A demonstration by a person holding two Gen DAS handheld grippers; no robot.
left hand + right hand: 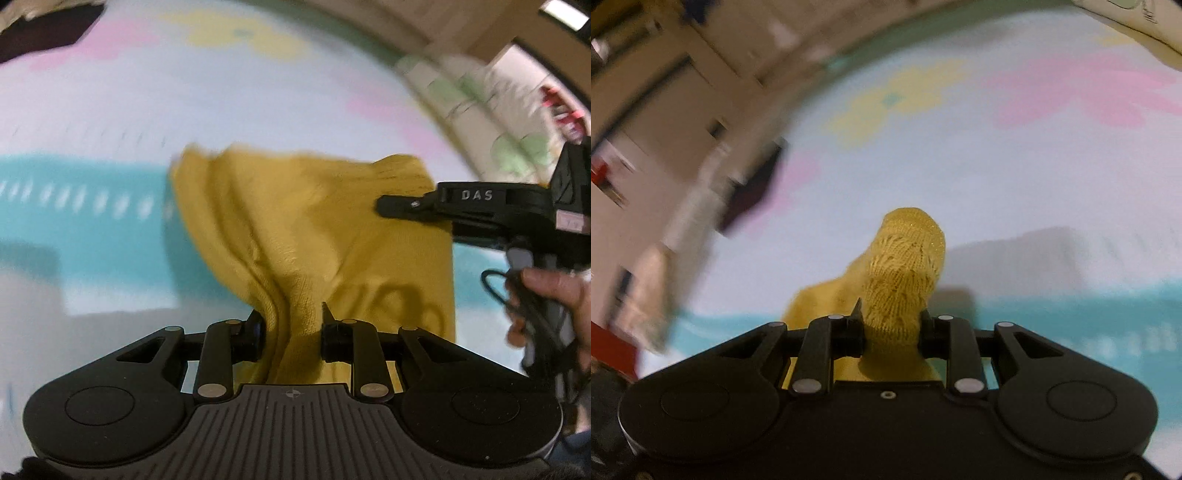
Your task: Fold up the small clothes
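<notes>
I hold the mustard knit garment (314, 229) aloft over the pastel bedsheet (110, 122), left gripper (291, 332) and right gripper (892, 328) each clamped on an edge; soft, light, stretchy, best pinched at corners.

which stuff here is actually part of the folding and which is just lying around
Part of the job:
- yellow knit garment, pinched by both
- left hand-held gripper
- right hand-held gripper
- pastel bedsheet, the work surface

Lying about:
- dark cloth at the far edge
- floral pillow
</notes>
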